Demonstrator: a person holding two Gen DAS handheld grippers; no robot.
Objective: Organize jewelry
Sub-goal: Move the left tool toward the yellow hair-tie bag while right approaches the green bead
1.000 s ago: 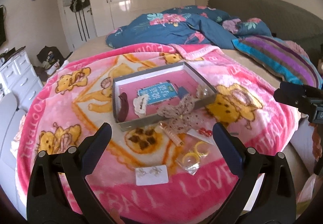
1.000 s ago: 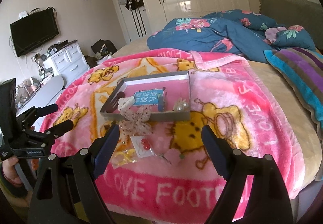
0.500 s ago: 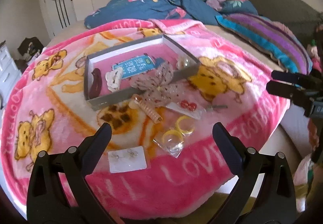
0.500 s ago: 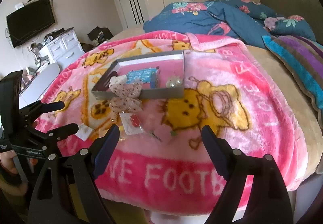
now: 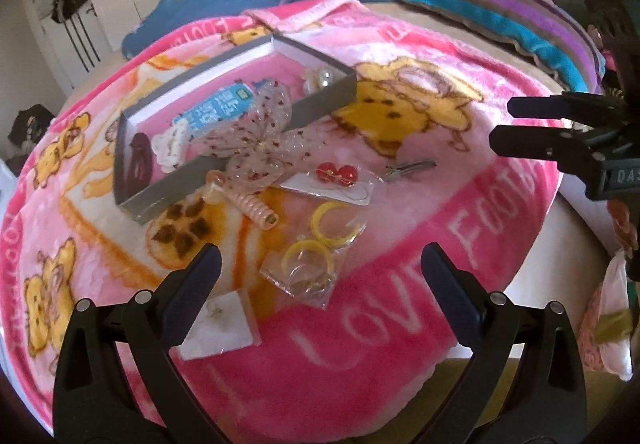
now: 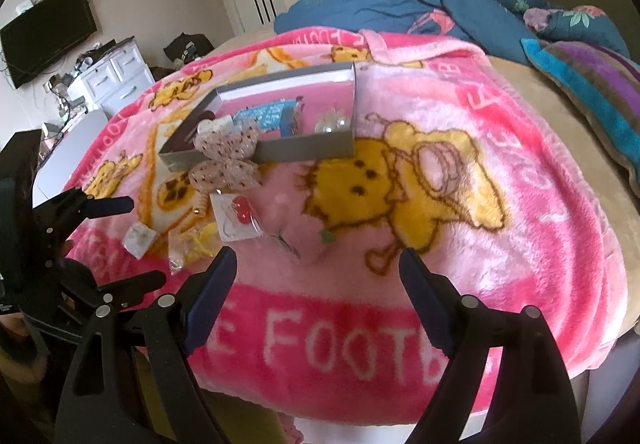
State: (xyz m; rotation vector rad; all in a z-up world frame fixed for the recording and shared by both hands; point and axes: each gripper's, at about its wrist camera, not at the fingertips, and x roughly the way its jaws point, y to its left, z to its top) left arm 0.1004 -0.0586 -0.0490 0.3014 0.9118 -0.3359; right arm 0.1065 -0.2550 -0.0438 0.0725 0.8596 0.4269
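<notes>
A grey tray [image 5: 320, 106] [image 6: 304, 150] lies on a pink blanket [image 5: 400, 304]; it holds a blue card [image 5: 218, 106], a dark clip [image 5: 138, 162] and pearl pieces [image 5: 322, 78]. A dotted bow [image 5: 256, 142] [image 6: 226, 160] drapes over its front wall. In front lie a pink spiral clip [image 5: 252, 204], red earrings on a card [image 5: 336, 174] [image 6: 238, 218], a metal hair clip [image 5: 408, 167], a bag of yellow rings [image 5: 316, 254] and a white earring card [image 5: 218, 324] [image 6: 138, 238]. My left gripper [image 5: 320, 276] is open, just before the bag. My right gripper [image 6: 316, 280] is open and empty.
A blue floral duvet [image 6: 400, 0] and a striped pillow [image 5: 500, 16] lie at the far side of the bed. White wardrobes, a drawer chest [image 6: 112, 76] and a wall television [image 6: 48, 32] stand beyond. The blanket's front edge drops off just under both grippers.
Both grippers have moved forward and tilted down toward the blanket; the loose items now sit closer and larger. Both stay open and nothing has been picked up.
</notes>
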